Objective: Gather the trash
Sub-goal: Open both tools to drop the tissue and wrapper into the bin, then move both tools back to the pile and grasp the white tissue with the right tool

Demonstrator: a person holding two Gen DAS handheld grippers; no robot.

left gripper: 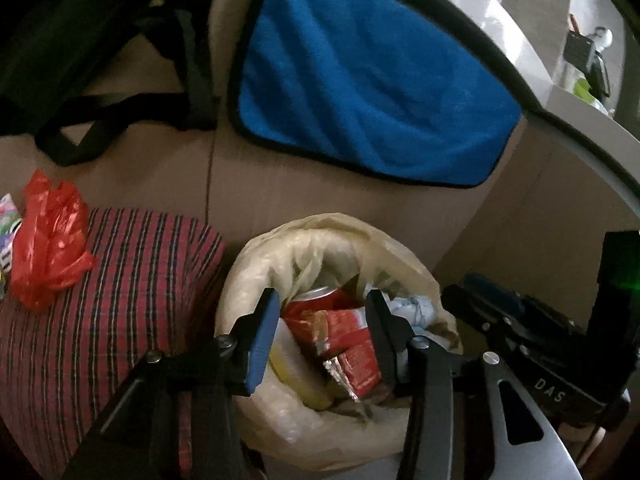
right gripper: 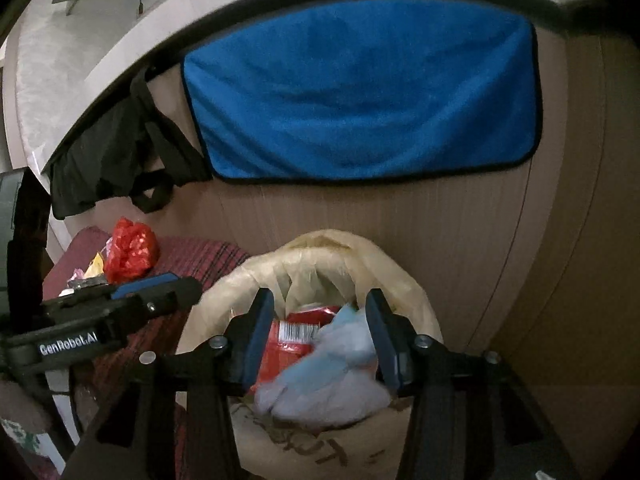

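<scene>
A bin lined with a pale plastic bag (left gripper: 320,224) (right gripper: 320,240) stands against a brown panel. In it lie a red can (left gripper: 336,300), a red foil wrapper (left gripper: 344,340) (right gripper: 292,336) and other scraps. My left gripper (left gripper: 323,294) (right gripper: 176,284) hangs open over the bin, its pads clear of the wrapper below. My right gripper (right gripper: 320,293) (left gripper: 480,296) is open beside it over the same bin. A crumpled pale blue tissue (right gripper: 332,376) (left gripper: 412,308) shows blurred between and below its fingers.
A red plastic bag (left gripper: 48,248) (right gripper: 130,250) and small wrappers (right gripper: 94,268) lie on a red striped cushion (left gripper: 120,280) left of the bin. A blue towel (left gripper: 360,80) (right gripper: 360,92) and a black bag (left gripper: 80,60) (right gripper: 112,160) hang on the panel behind.
</scene>
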